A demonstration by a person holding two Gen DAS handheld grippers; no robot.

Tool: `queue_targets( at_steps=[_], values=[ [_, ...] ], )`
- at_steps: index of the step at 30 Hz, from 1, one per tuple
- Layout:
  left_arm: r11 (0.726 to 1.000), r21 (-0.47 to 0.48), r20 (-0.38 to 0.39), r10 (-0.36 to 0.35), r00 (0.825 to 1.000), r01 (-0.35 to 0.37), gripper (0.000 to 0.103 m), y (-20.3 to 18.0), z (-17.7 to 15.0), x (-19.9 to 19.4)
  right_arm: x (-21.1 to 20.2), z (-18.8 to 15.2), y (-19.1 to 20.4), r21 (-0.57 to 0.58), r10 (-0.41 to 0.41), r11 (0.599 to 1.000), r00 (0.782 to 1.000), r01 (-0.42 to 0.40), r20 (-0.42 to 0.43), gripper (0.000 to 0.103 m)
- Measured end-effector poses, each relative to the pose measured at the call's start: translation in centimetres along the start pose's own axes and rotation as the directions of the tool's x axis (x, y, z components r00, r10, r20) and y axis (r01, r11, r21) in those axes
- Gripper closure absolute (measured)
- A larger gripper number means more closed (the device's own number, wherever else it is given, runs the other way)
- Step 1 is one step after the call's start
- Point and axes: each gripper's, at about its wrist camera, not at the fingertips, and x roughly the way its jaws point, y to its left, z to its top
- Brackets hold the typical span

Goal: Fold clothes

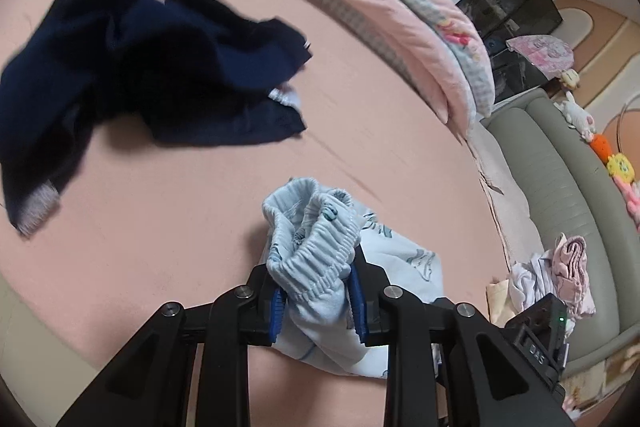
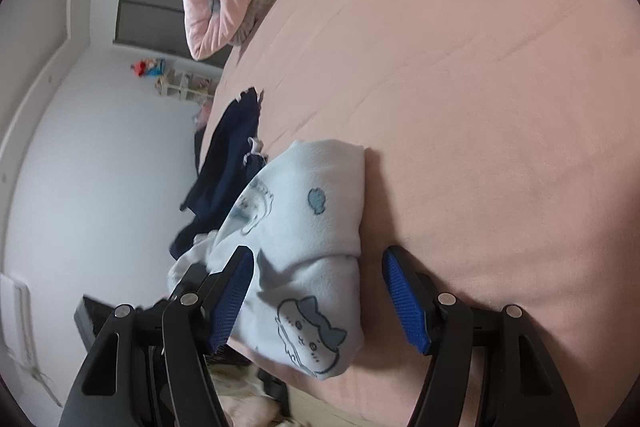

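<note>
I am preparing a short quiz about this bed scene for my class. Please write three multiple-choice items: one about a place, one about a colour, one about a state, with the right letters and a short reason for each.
1. Where does the navy garment lie?
A. on the pink bed sheet
B. on the grey sofa
C. on the folded pink blanket

2. What colour are the pads of the right gripper?
A. red
B. blue
C. white

3. How does the left gripper stand?
A. wide open over bare sheet
B. shut with nothing in it
C. shut on the light blue printed pants

Key:
1 A: the dark cloth is spread on the sheet, apart from the blanket.
2 B: both pads are blue.
3 C: the jaws pinch the elastic waistband.
</note>
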Motion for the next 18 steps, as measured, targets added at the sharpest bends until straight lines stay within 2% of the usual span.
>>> queue_targets(
  at_steps=[5,11,13,15,18],
  values=[
    [1.000,-0.014,-0.023,0.003,1.000,-0.004,0.076,1.5,-0.7,0.9,0.6,0.0,0.8,-0.052,-0.049,0.997,0.999,0.048,-0.005,0.037],
    [0.994,-0.081,-0.108,-0.082,0.991,0.073,0.074,3.0,0.0,0.4,1.5,-0.7,2.4,-0.200,-0.163,0.967,0.987,0.159,-0.005,0.042],
    [0.996,-0.070,-0.130,-0.072,0.989,0.064,0.067,2.7,0.5,-0.4,1.5,-1.1,2.6,-0.240,-0.187,0.954,0.982,0.182,0.003,0.041],
    [0.999,-0.038,-0.125,-0.033,0.992,0.029,0.049,2.2,0.9,-1.4,1.4,-1.3,2.6,-0.255,-0.190,0.949,0.982,0.185,0.005,0.041],
    [0.999,0.038,-0.108,0.009,0.994,-0.005,0.040,1.6,1.2,-2.4,1.4,-0.9,2.1,-0.235,-0.159,0.960,0.987,0.154,-0.004,0.040]
  ],
)
